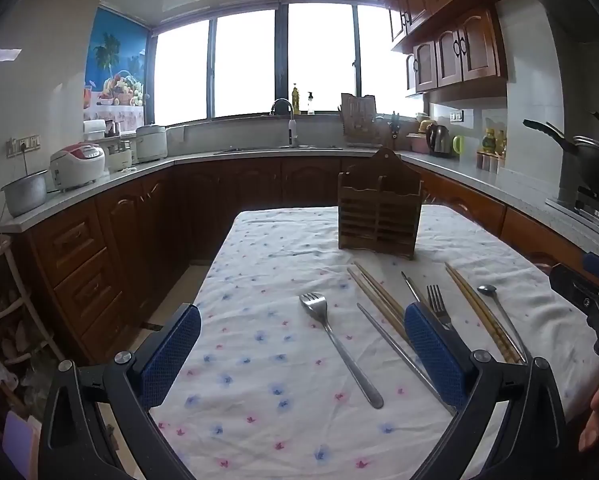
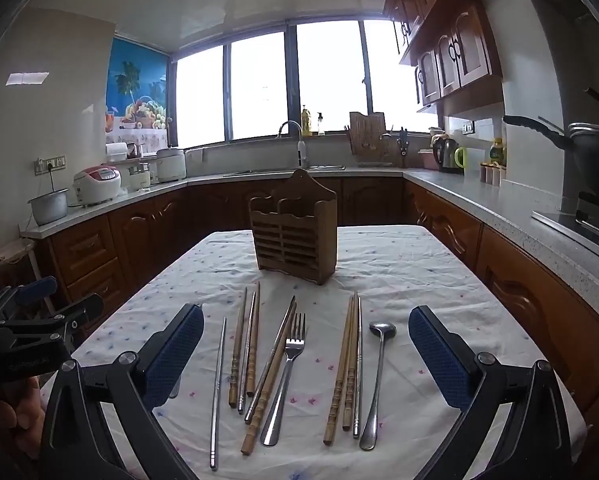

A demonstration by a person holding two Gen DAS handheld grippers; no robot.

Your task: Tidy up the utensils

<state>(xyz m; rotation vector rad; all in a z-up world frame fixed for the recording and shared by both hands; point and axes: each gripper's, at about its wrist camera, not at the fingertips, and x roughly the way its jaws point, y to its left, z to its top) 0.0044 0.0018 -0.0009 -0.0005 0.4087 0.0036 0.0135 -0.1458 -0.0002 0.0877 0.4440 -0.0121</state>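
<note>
A wooden utensil holder (image 1: 379, 210) (image 2: 293, 234) stands upright on the table, beyond the utensils. In the left wrist view a steel fork (image 1: 335, 342) lies between the fingers of my open, empty left gripper (image 1: 301, 324). To its right lie wooden chopsticks (image 1: 379, 300), a metal chopstick (image 1: 395, 354), a second fork (image 1: 437, 304), more chopsticks (image 1: 479, 312) and a spoon (image 1: 499, 312). My right gripper (image 2: 305, 326) is open and empty above a fork (image 2: 285, 376), a spoon (image 2: 377, 376), wooden chopsticks (image 2: 345, 368) and a metal chopstick (image 2: 218, 392).
The table carries a white flowered cloth (image 1: 267, 280) (image 2: 411, 264). Wooden cabinets and a grey countertop (image 1: 111, 176) (image 2: 499, 204) run around it, with rice cookers, a sink, a kettle and a wok. The right gripper's body (image 1: 587, 300) shows at the right edge of the left view.
</note>
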